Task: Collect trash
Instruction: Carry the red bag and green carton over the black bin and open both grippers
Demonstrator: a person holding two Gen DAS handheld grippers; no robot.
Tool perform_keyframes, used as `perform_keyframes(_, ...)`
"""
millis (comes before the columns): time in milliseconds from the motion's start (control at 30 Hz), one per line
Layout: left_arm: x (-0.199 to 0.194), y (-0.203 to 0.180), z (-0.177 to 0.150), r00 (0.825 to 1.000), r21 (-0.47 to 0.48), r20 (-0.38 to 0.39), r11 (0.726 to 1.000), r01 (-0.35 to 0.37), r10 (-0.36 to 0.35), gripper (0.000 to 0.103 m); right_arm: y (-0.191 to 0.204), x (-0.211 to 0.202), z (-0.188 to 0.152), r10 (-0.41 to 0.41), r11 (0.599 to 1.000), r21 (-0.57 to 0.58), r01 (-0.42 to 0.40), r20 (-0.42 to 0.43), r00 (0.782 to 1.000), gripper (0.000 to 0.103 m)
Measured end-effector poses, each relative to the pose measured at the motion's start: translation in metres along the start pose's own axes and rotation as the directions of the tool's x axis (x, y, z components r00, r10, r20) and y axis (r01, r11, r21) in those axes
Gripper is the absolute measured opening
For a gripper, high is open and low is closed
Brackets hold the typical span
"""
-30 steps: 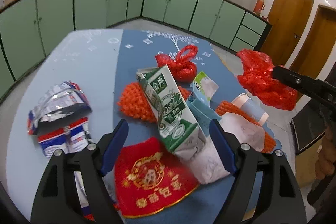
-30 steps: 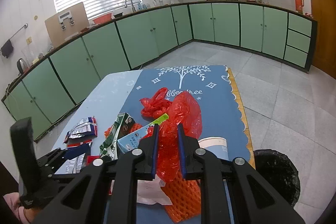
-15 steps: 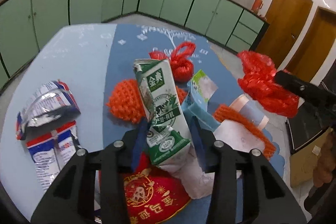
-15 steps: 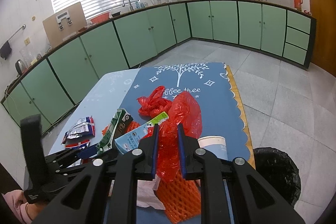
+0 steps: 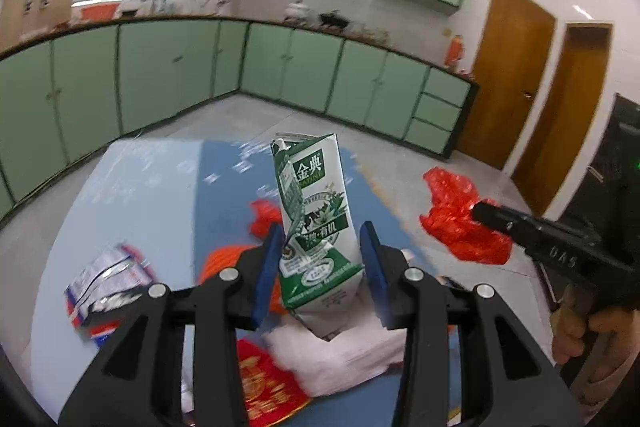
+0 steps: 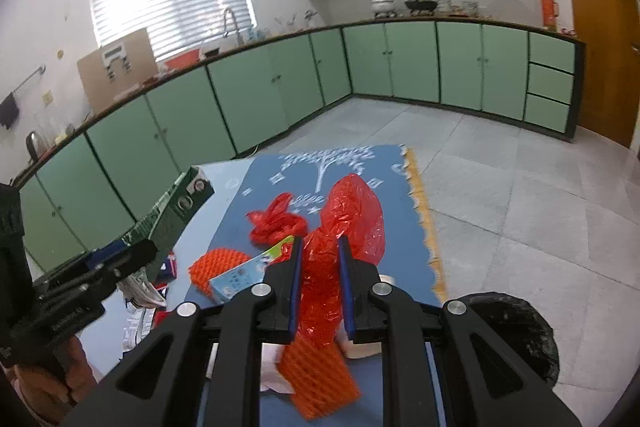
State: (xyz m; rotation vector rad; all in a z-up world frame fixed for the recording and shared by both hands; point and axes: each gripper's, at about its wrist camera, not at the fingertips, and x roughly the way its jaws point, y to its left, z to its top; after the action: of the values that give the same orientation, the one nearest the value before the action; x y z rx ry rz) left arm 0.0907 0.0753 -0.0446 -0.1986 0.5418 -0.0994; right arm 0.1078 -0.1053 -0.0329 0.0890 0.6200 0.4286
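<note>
The left gripper is clamped low on a light, crushable carton, the right gripper on a limp, slippery bag.

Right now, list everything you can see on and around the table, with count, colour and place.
Crushed milk carton: one, green and white, lifted between the left gripper's fingers.
Thin plastic bag: one, red, pinched in the right gripper.
Knotted plastic bag: one, red, on the blue mat.
Foam fruit nets: two, orange, one mid-table, one at the near edge.
Small drink carton: one, light blue, beside the net.
Foil snack wrappers: several, silver, red and blue, table's left side.
Red packet: one, red and gold, near edge.
Crumpled tissue: white, under the carton.
Bin: one, black-lined, on the floor.
Left gripper: black, blue pads.
Right gripper: black, blue pads.
</note>
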Motion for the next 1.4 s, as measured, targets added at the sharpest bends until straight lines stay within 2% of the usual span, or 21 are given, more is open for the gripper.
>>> perform_keyframes(200,0.026,-0.055,0.010,0.990,0.061,-0.020,0.988,0.141,-0.140,0.038,-0.056,-0.041,-0.005,-0.119,0.990,0.076,0.115,0.045,0.992,0.017)
perform_keyframes(267,0.041,-0.083,0.008,0.979,0.094,-0.042,0.975,0.200,-0.197,0.038,-0.077,-0.051,-0.010,-0.165,0.981,0.110,0.160,0.040,0.985,0.016)
perform_keyframes(400,0.074,-0.135,-0.005,0.947,0.125,-0.112,0.941,0.314,-0.301,0.038,-0.124,-0.065,-0.031,-0.260,0.950,0.181,0.256,-0.002,0.966,0.016)
perform_keyframes(500,0.098,-0.170,-0.018,0.925,0.162,-0.159,0.915,0.370,-0.346,0.038,-0.156,-0.072,-0.048,-0.310,0.922,0.232,0.310,-0.039,0.950,0.016)
perform_keyframes(667,0.131,-0.211,-0.039,0.892,0.191,-0.241,0.882,0.430,-0.382,0.038,-0.193,-0.072,-0.071,-0.354,0.888,0.276,0.367,-0.096,0.930,0.016)
perform_keyframes(800,0.155,-0.230,-0.052,0.874,0.191,-0.306,0.875,0.445,-0.378,0.040,-0.207,-0.064,-0.084,-0.360,0.878,0.282,0.387,-0.144,0.922,0.021)
perform_keyframes(833,0.156,-0.229,-0.055,0.871,0.191,-0.314,0.874,0.448,-0.378,0.045,-0.209,-0.062,-0.087,-0.367,0.875,0.279,0.395,-0.151,0.918,0.021)
perform_keyframes(900,0.161,-0.230,-0.054,0.872,0.192,-0.317,0.875,0.444,-0.372,0.053,-0.214,-0.056,-0.088,-0.366,0.871,0.287,0.400,-0.164,0.916,0.029)
perform_keyframes(933,0.160,-0.229,-0.054,0.874,0.196,-0.315,0.875,0.442,-0.371,0.053,-0.216,-0.056,-0.090,-0.368,0.865,0.298,0.403,-0.167,0.915,0.032)
perform_keyframes(1000,0.156,-0.227,-0.052,0.879,0.202,-0.307,0.878,0.434,-0.364,0.056,-0.214,-0.056,-0.087,-0.372,0.860,0.310,0.406,-0.164,0.914,0.045)
perform_keyframes(1133,0.144,-0.214,-0.045,0.899,0.202,-0.270,0.893,0.403,-0.345,0.061,-0.206,-0.060,-0.082,-0.377,0.867,0.295,0.403,-0.141,0.915,0.056)
perform_keyframes(1300,0.118,-0.184,-0.037,0.938,0.214,-0.210,0.923,0.319,-0.275,0.064,-0.176,-0.070,-0.063,-0.372,0.896,0.239,0.375,-0.061,0.926,0.065)
perform_keyframes(1400,0.097,-0.155,-0.032,0.965,0.208,-0.161,0.949,0.237,-0.206,0.065,-0.152,-0.071,-0.050,-0.346,0.916,0.210,0.342,-0.021,0.938,0.067)
